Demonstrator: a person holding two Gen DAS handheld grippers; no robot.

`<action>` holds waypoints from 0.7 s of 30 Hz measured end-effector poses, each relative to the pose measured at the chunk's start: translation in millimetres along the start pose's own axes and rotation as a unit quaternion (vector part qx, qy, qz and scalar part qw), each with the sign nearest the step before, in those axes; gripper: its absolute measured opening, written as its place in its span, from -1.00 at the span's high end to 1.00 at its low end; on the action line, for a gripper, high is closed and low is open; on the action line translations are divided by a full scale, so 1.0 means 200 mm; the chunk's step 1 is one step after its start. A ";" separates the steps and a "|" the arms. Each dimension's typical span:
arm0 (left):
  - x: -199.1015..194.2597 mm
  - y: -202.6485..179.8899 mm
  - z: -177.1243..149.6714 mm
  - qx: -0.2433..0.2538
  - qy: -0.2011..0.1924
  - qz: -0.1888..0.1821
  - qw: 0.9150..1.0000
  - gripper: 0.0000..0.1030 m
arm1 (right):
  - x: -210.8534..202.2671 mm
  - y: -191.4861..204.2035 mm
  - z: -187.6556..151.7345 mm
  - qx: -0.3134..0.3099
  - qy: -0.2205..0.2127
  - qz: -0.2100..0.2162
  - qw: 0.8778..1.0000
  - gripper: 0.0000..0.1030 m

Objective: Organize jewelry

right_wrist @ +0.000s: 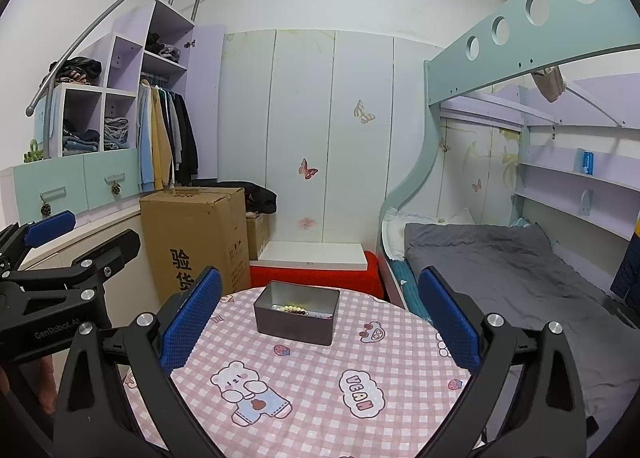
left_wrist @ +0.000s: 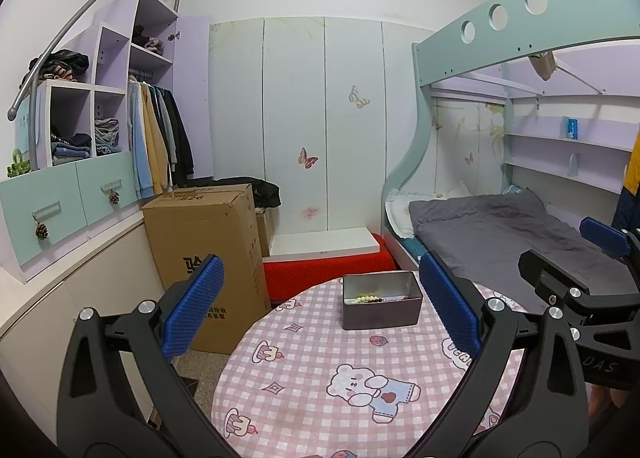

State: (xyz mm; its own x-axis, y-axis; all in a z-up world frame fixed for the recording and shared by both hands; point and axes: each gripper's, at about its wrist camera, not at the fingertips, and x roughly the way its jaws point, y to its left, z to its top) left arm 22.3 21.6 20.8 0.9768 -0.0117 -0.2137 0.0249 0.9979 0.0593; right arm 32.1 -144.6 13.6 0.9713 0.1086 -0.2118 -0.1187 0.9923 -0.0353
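Left tool (left_wrist: 320, 310): wide open, nothing between blue pads (left_wrist: 450, 308); held above near edge of surface, aimed at box.
Right tool (right_wrist: 320, 316): wide open too, empty; held above surface, box ahead between the two pads in view.
Tools rel. to each other: side by side, apart; right one seen at right edge of left view, left one at left edge of right view.
Surface (left_wrist: 320, 390): round, w/ pink checked cloth, cartoon bear print (right_wrist: 250, 392).
Box (left_wrist: 382, 300): small, dark grey, rectangular, no lid on; sits on far part of surface, upright.
Jewelry (right_wrist: 294, 308): bead string inside box, on bottom; cream beads at one end, dark beads at other. Other bits in box too small to tell.
Behind surface: red item (left_wrist: 320, 272) w/ white board on top; cardboard carton (left_wrist: 204, 254) to left, on floor.
Right side: bunk bed (right_wrist: 500, 258) w/ grey cover.
Left side: open closet w/ hanging clothes (left_wrist: 158, 138), folded stuff in cubbies.
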 end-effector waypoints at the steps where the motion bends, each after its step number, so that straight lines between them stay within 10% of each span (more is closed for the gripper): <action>1: 0.00 0.00 0.00 0.000 0.000 -0.001 1.000 -0.87 | 0.00 0.00 0.00 0.000 0.001 0.000 1.000 -0.84; 21: 0.04 0.00 0.00 -0.001 0.001 -0.005 1.000 -0.87 | 0.02 0.01 -0.02 -0.001 0.006 0.000 1.000 -0.84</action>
State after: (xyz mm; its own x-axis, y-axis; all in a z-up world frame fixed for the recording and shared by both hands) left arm 29.4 22.0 19.7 0.9763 -0.0206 -0.2153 0.0332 0.9979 0.0553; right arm 36.2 -143.2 9.3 0.9685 0.1074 -0.2244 -0.1187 0.9922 -0.0374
